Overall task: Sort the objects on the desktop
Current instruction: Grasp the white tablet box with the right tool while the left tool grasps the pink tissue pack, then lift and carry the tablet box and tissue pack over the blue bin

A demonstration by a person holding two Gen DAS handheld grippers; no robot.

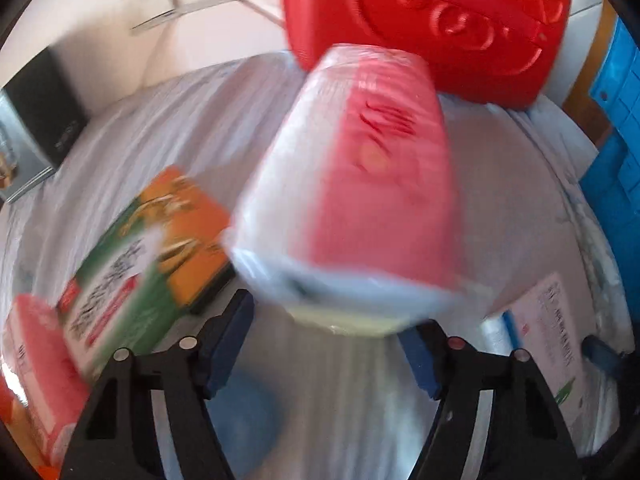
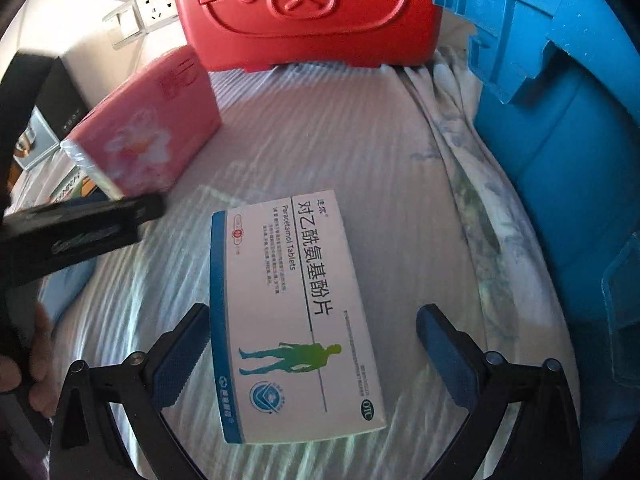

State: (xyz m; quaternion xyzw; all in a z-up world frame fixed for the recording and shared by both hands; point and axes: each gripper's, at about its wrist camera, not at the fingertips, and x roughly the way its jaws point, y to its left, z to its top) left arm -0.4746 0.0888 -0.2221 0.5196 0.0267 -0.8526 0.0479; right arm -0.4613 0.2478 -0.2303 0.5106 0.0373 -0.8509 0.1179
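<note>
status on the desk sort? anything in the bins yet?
Done: nothing visibly sorted; the red case and blue bin show no contents from here.
In hand: the left gripper brackets the pink tissue pack, contact unclear through blur. The right gripper is open astride the white tablet box.
Left: both of those, plus the green-orange box and a second pink pack on the cloth.
</note>
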